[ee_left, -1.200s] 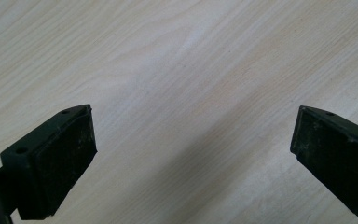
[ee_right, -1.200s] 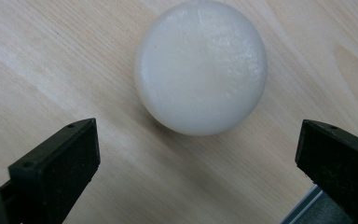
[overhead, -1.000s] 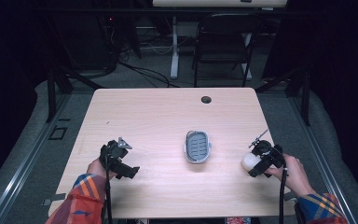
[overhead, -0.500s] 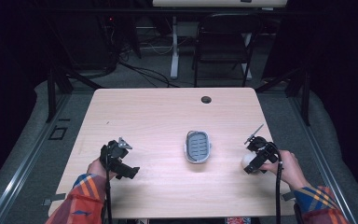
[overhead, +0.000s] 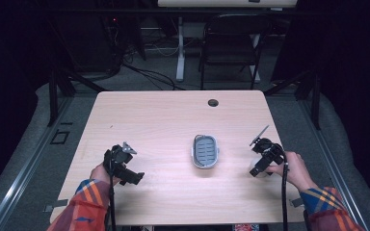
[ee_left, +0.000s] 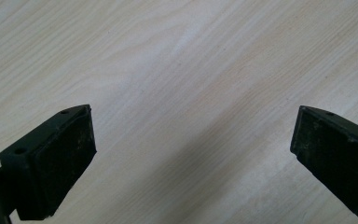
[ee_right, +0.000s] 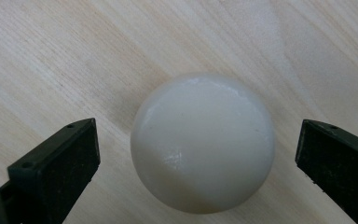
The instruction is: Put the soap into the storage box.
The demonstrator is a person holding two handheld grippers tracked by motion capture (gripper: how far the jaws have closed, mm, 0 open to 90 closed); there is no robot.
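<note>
Two grippers on the table and my eyes are on the right gripper [overhead: 259, 169], because that's where the work is: its jaws stand wide apart with a cream-white ball [ee_right: 203, 142] sitting squarely between them, clear air on both sides, nothing touching yet. From above the ball [overhead: 253, 166] is mostly tucked under the tool, near the right edge of the table [overhead: 164, 120], just right of a small grey tray [overhead: 205, 151] with a slotted floor that sits around the middle. I read this as the moment before the grab, jaws lined up and the pick not yet made. What I'd want next is a slow, even squeeze across the widest part of the ball, since it's round and glossy and I'd expect it to squirt out if one pad lands first. The tray looks like the likely place to put it, though that's my guess. Over on the other side, the left gripper [overhead: 137, 178] hangs idle, jaws spread, with bare wood under it. Pale wood grain, matte, with a dark cable hole [overhead: 213, 102] near the far edge. Beyond that the room is dim: a black folding chair [overhead: 231, 41], a white desk leg [overhead: 180, 48], cables [overhead: 149, 74] trailing across grey carpet.
</note>
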